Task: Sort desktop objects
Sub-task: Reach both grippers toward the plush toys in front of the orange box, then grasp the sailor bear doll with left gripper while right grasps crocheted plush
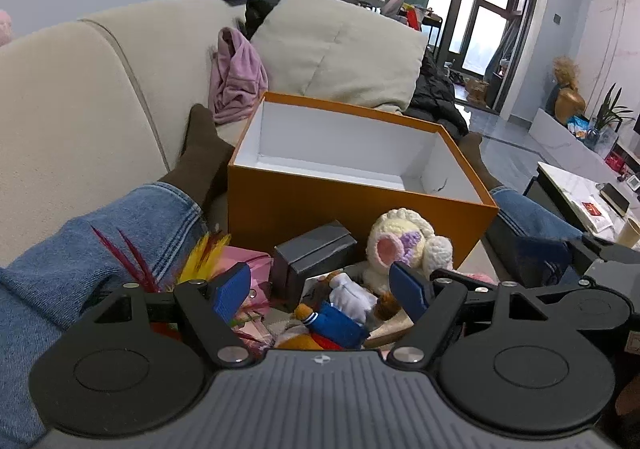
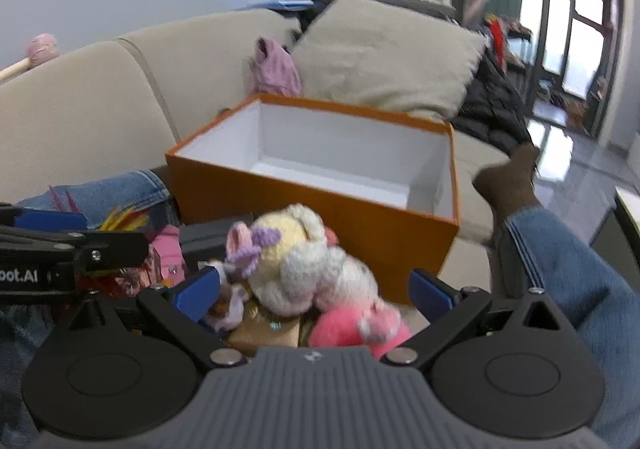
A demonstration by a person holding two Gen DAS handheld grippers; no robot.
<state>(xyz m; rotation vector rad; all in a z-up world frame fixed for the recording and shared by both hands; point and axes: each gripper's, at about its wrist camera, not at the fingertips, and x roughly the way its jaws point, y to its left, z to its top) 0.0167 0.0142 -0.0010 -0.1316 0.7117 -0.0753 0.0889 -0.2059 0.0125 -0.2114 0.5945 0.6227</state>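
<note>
Clearly the crocheted doll (image 2: 296, 249) looks soft and light; both grippers (image 1: 320, 291) (image 2: 316, 291) gape, empty, so pinch its plump body.

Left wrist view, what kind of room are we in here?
Most likely a home living room. A beige sofa with a large cushion fills the background, tall glass balcony doors stand behind it, and a low table sits to the right.
</note>
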